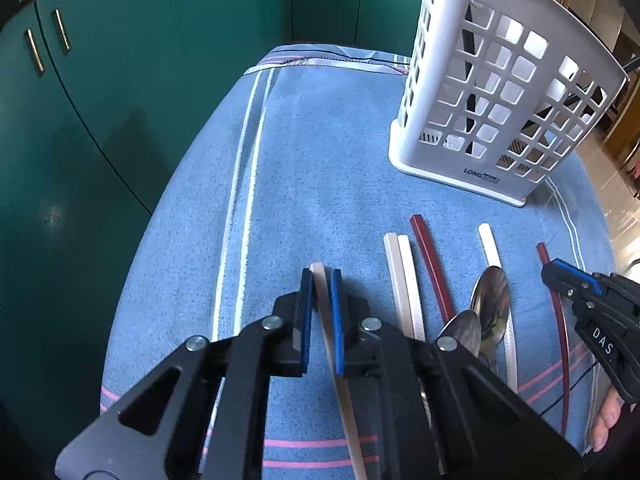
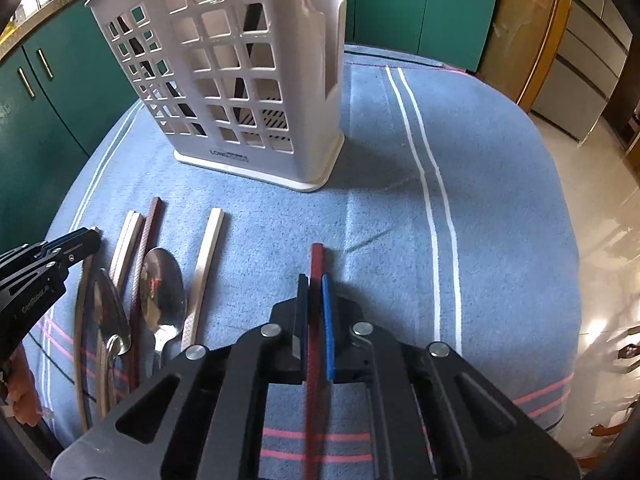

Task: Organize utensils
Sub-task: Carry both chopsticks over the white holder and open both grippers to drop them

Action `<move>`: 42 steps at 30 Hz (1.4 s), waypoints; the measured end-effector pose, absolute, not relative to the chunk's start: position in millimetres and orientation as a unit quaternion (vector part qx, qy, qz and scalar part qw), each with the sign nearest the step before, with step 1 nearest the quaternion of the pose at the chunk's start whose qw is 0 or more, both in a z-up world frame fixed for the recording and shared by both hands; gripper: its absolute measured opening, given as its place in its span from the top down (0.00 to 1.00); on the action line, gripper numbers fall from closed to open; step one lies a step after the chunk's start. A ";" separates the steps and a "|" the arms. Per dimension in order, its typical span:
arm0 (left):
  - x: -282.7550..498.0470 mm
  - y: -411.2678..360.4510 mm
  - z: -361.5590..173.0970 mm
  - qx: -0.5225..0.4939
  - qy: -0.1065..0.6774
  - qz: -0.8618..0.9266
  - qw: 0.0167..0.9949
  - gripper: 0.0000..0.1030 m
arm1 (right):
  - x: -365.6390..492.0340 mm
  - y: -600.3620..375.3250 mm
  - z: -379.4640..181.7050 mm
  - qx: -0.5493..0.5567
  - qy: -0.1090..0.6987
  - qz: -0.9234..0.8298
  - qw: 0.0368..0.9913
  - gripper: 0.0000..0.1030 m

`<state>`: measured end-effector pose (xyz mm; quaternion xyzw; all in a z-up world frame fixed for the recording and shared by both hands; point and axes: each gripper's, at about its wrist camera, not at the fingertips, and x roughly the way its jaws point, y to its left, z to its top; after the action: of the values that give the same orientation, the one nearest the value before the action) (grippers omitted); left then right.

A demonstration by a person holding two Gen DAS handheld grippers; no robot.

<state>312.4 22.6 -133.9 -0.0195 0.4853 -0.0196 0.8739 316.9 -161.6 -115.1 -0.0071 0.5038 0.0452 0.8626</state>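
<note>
Both my hands pitch steeply down over the counter (image 1: 304,184): left tongs (image 1: 321,280) clamp a cream chopstick (image 1: 320,280), right tongs (image 2: 316,284) clamp a red chopstick (image 2: 317,260).

Left tool (image 1: 321,280) pinched closed, right tool (image 2: 315,284) pinched closed, both angled downward

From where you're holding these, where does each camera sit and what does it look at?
Left wrist: on the left gripper, looking down its jaws, shut on a beige chopstick; a fingertip shows.
Right wrist: on the right gripper, jaws shut on a red chopstick.
Shared: the white basket, two spoons, the blue cloth, each other's gripper.
</note>
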 end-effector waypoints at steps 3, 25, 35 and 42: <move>309.2 22.7 -131.9 -0.021 0.484 -0.022 0.875 0.93 | 308.5 -164.0 -112.8 -0.001 0.506 0.051 0.861 0.94; 231.9 37.5 34.1 -0.053 0.312 -0.065 0.947 0.94 | 206.8 -180.3 54.4 0.014 0.330 0.098 0.939 0.94; 226.4 44.3 91.8 -0.087 0.248 -0.070 0.962 0.94 | 201.3 -181.8 98.0 0.008 0.267 0.100 0.958 0.94; 245.7 53.4 152.5 -0.138 0.188 -0.079 0.969 0.94 | 223.6 -182.0 149.9 0.021 0.209 0.124 0.970 0.94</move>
<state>245.7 53.4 152.5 -0.1378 0.1877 -0.0792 0.9693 223.6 -182.0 149.9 0.0206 0.2087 0.1241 0.9699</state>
